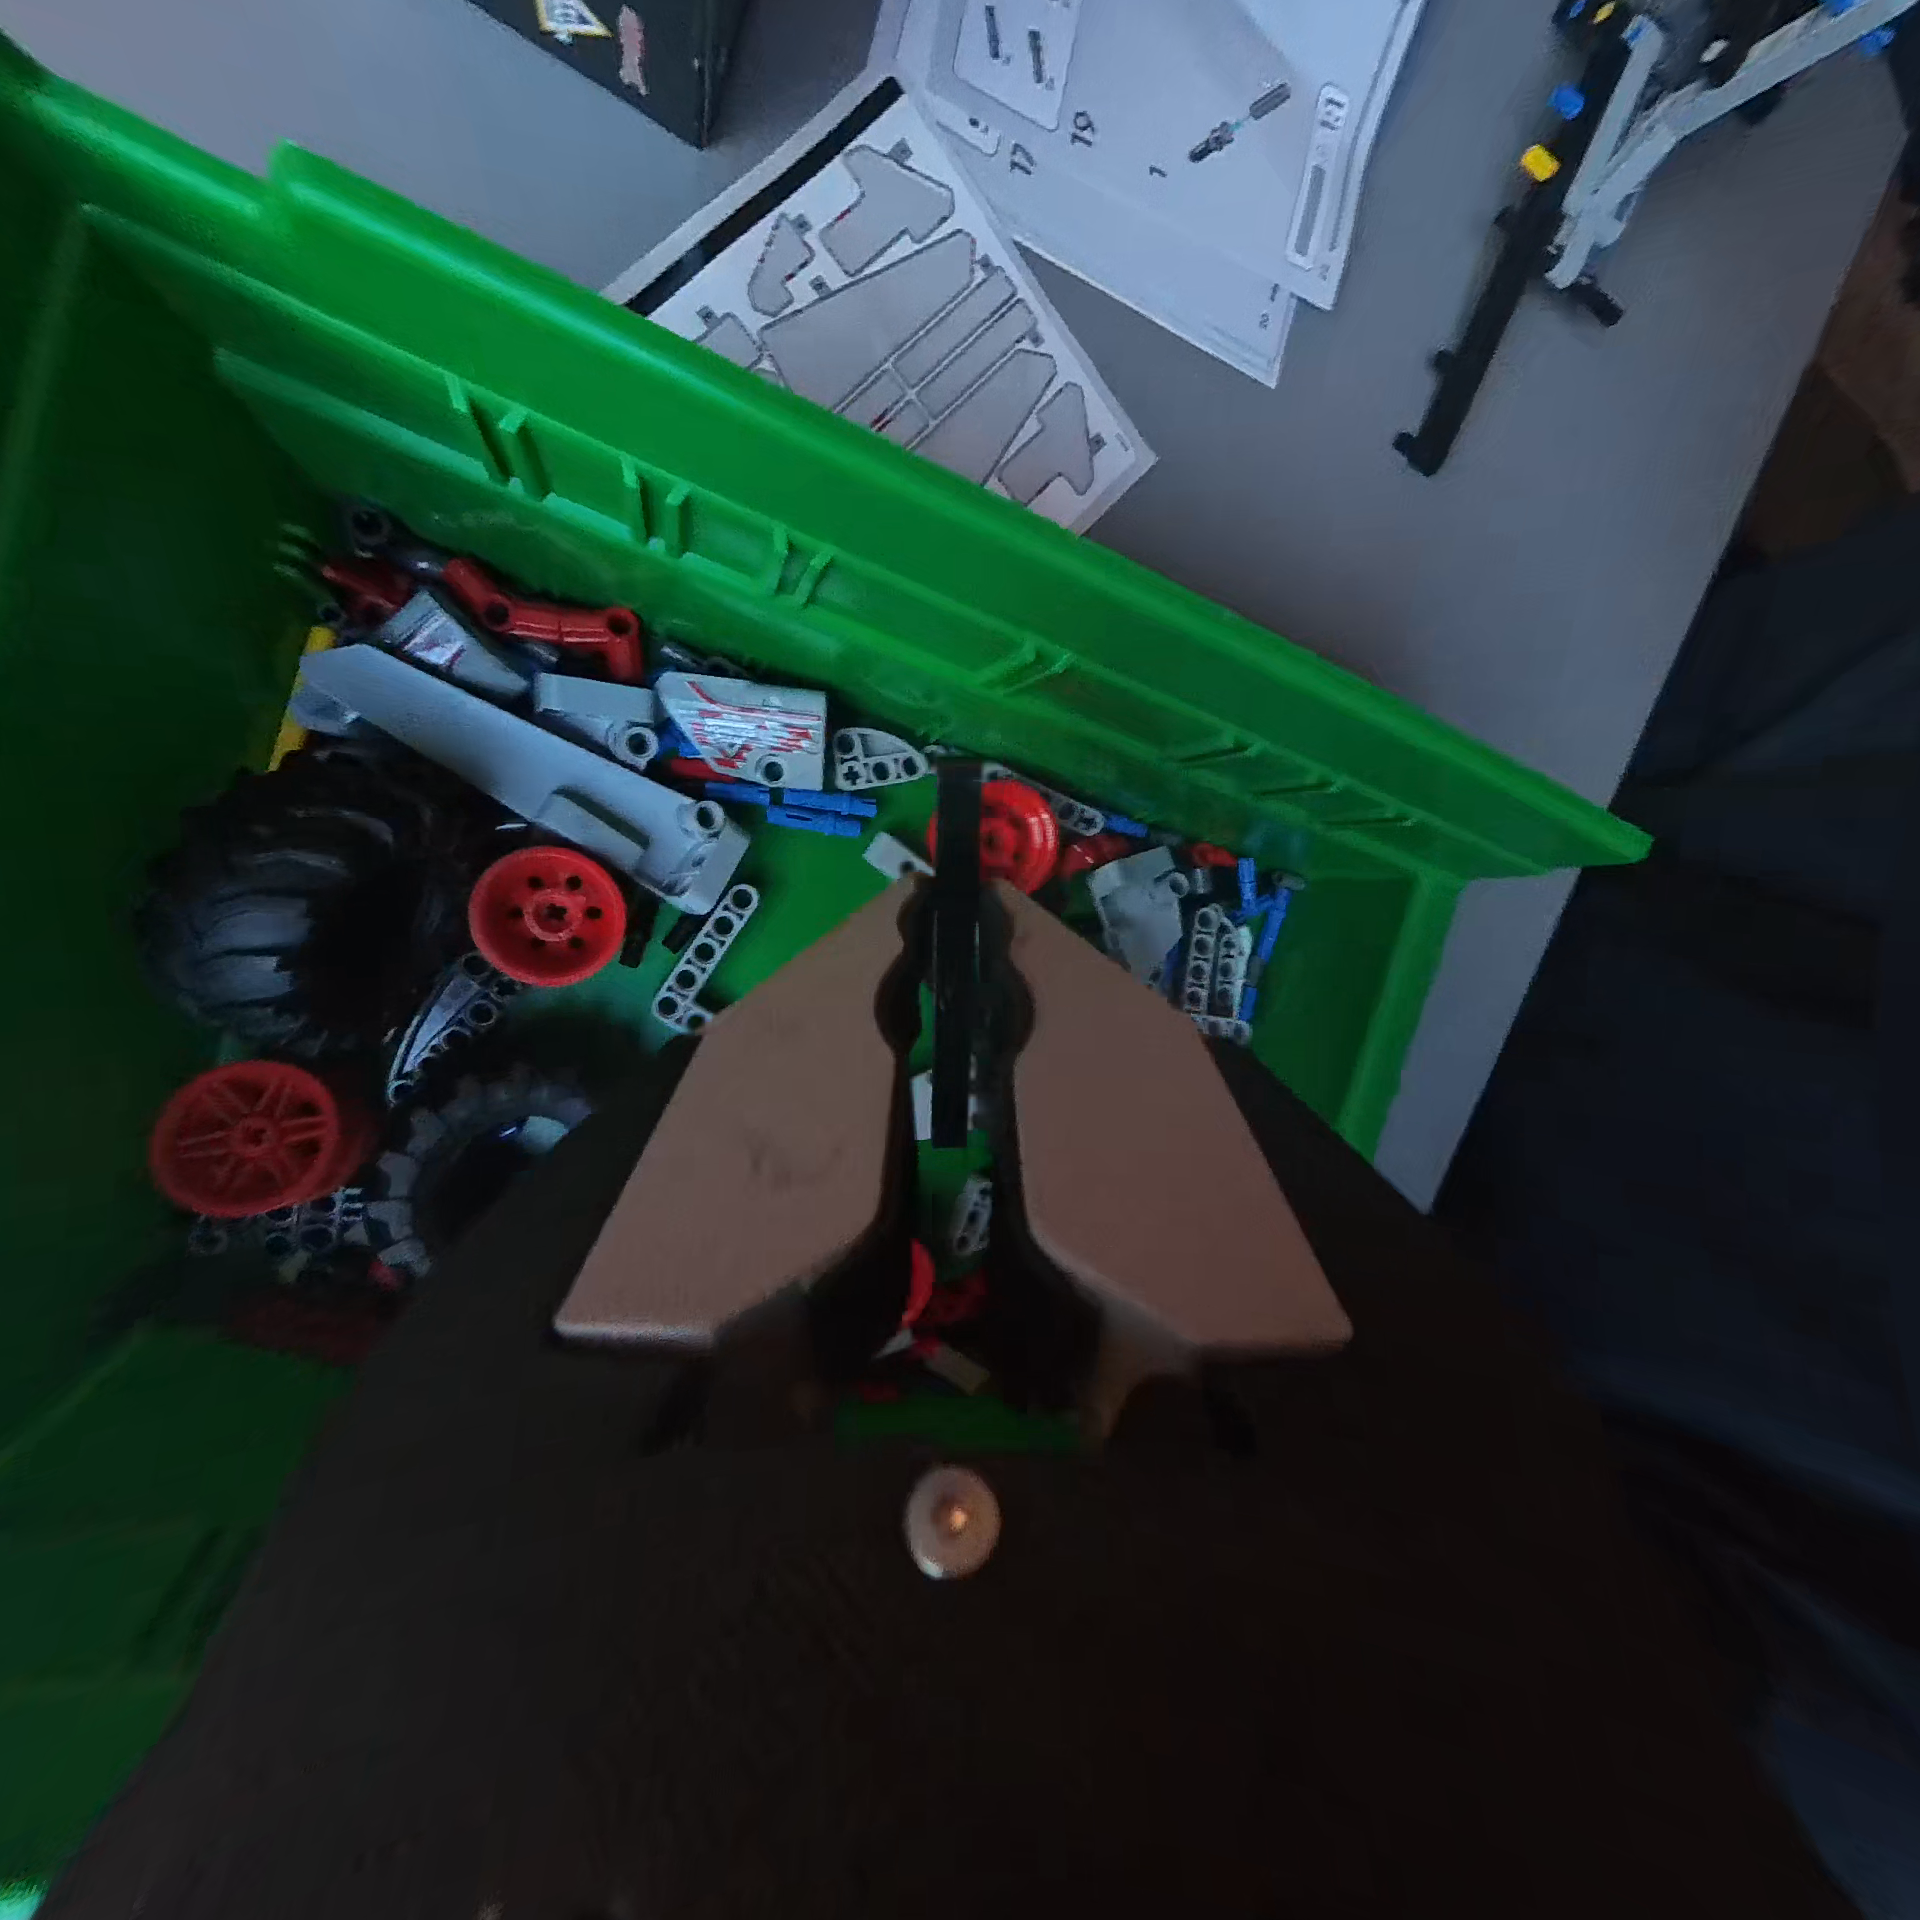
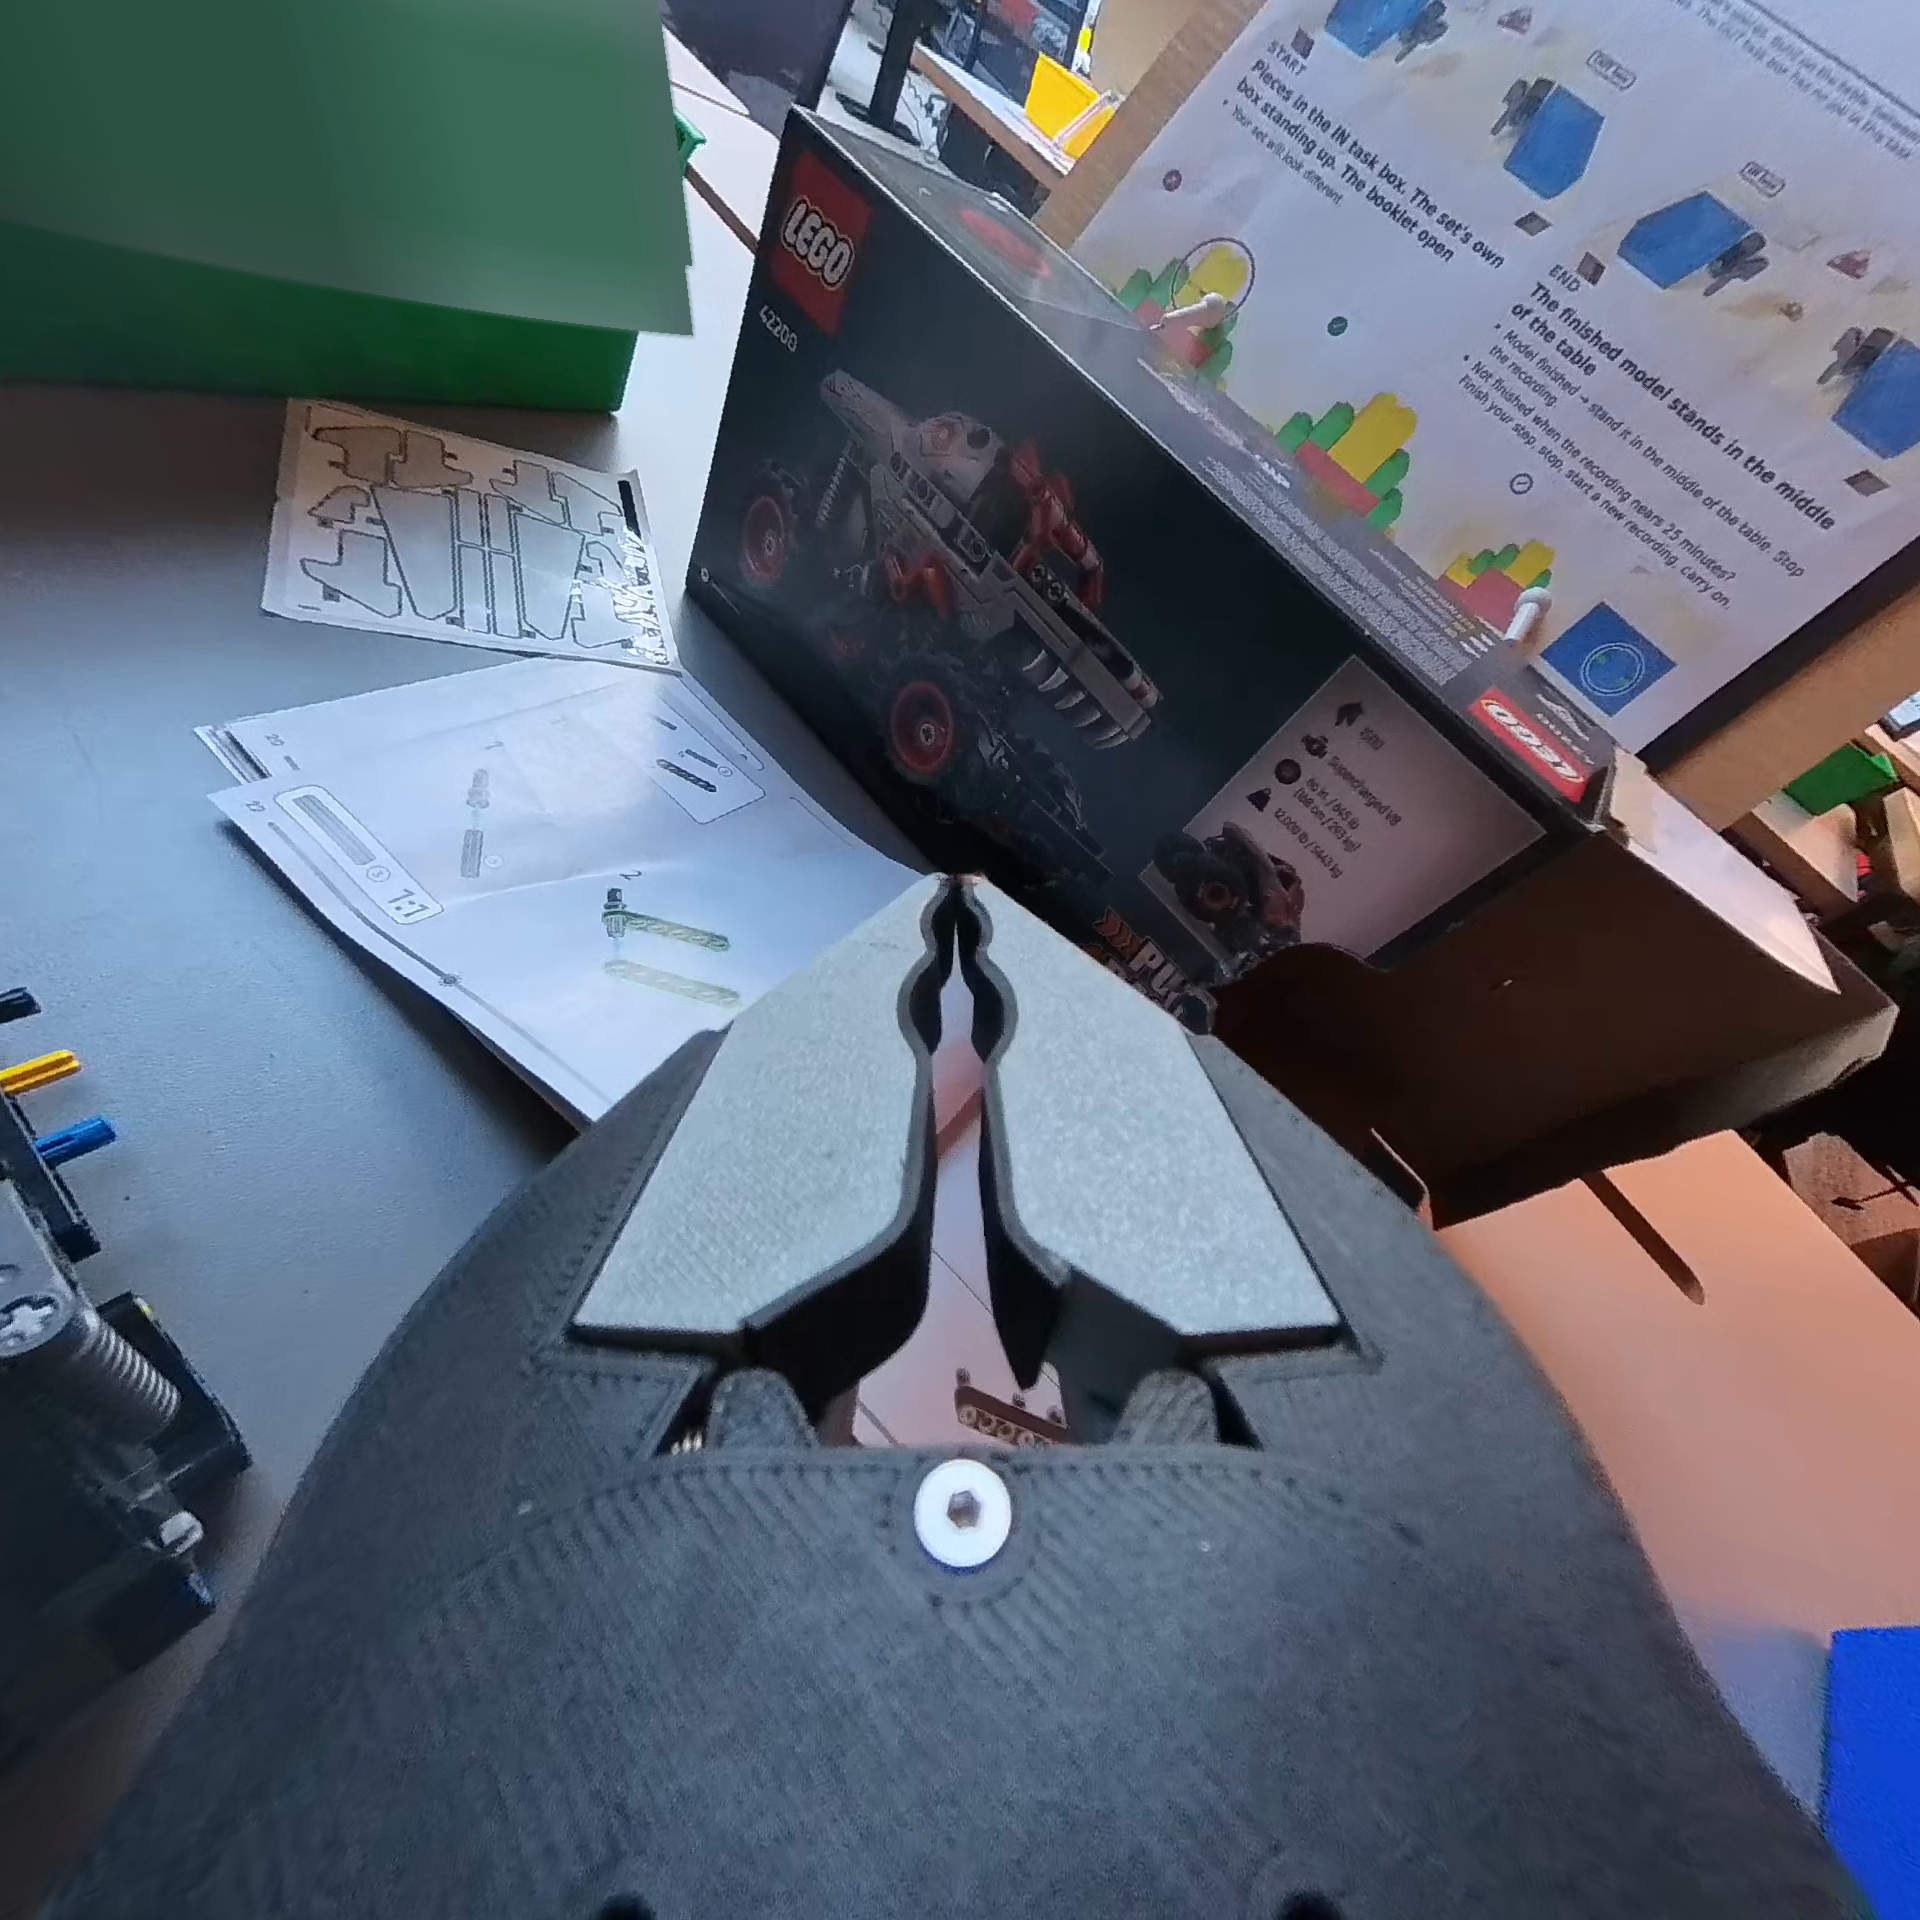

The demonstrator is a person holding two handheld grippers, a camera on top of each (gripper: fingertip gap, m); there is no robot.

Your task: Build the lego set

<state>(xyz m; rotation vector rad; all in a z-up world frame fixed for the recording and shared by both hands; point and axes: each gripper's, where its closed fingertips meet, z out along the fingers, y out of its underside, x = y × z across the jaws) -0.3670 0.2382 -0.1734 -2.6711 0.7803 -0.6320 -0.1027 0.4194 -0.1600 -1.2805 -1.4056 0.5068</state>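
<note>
Two grippers were mine. My left gripper (image 1: 956, 894), above the green bin (image 1: 935, 613), pinched a black beam (image 1: 954, 935) whose long axis ran forward along the fingers, tip toward the bin's far wall. My right gripper (image 2: 958, 883), beyond the bin, was closed and empty.

Dim, slightly blurred left view; wide-angle edge distortion

A green bin (image 1: 727, 540) holds red wheels (image 1: 548, 914), black tyres (image 1: 281, 914) and grey panels (image 1: 520, 769).
</note>
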